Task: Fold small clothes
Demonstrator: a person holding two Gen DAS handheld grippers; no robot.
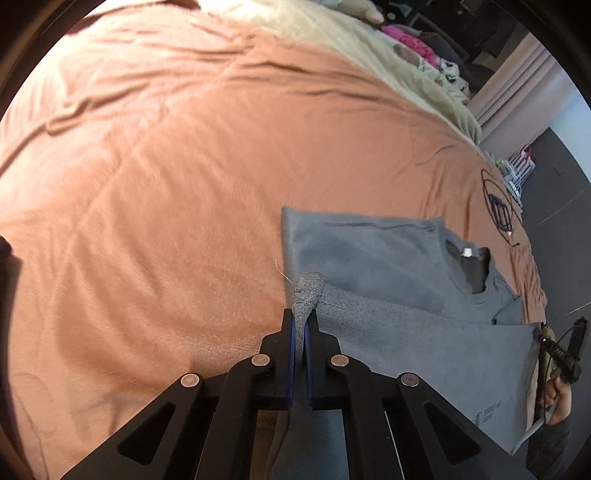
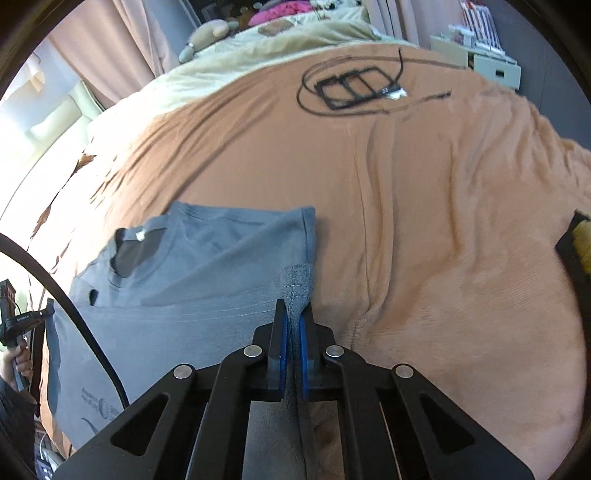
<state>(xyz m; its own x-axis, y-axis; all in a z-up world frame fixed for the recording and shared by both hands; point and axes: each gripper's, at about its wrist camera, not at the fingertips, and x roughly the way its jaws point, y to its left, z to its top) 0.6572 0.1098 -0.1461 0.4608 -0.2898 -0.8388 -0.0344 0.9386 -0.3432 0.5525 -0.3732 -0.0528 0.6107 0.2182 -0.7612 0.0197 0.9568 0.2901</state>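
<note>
A grey t-shirt [image 1: 388,266] lies on an orange-brown bed cover [image 1: 166,166], neck opening with a white tag toward the far side. My left gripper [image 1: 301,321] is shut on the shirt's hem corner, which bunches up between the blue pads. In the right wrist view the same grey t-shirt [image 2: 207,258] spreads to the left. My right gripper [image 2: 293,321] is shut on the opposite hem corner. The hem edge is lifted and drawn over the shirt body between both grippers. Printed text shows on the underside near the bottom.
A black cable loop with black frames [image 2: 351,88] lies on the bed cover [image 2: 443,221] beyond the shirt. A cream blanket [image 2: 258,48] and pink clothes [image 2: 284,9] lie at the head of the bed. Shelving [image 2: 480,55] stands at the right.
</note>
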